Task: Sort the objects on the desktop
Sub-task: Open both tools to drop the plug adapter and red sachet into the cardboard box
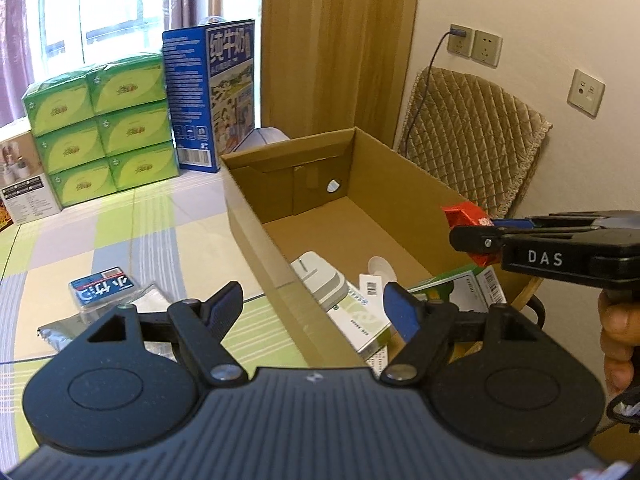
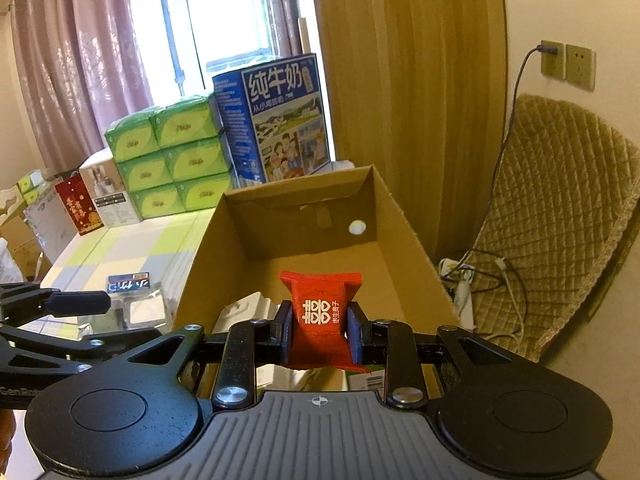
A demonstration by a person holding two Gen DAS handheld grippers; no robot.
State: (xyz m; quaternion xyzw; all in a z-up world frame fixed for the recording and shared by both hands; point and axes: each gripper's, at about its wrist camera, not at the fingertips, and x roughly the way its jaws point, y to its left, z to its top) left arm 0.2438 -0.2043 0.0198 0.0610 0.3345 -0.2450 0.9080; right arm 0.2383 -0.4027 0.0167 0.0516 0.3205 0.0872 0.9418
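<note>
Over the cardboard box [image 2: 404, 216], we clamp a red packet [image 2: 320, 316] in our right gripper [image 2: 320, 330].
Our left gripper [image 1: 316, 304] gapes wide, empty, at nine o'clock.

Bright window [image 2: 224, 12], mauve curtains [image 2: 76, 64]; wooden panel [image 2: 404, 80]; cream wall [image 2: 560, 0] with sockets [image 2: 568, 60]; quilted chair [image 2: 560, 216].

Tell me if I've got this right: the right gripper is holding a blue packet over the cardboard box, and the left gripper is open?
Not quite: the packet is red, not blue, as the right wrist view shows. The rest holds: the right gripper is shut on it over the cardboard box, and the left gripper is open.
</note>
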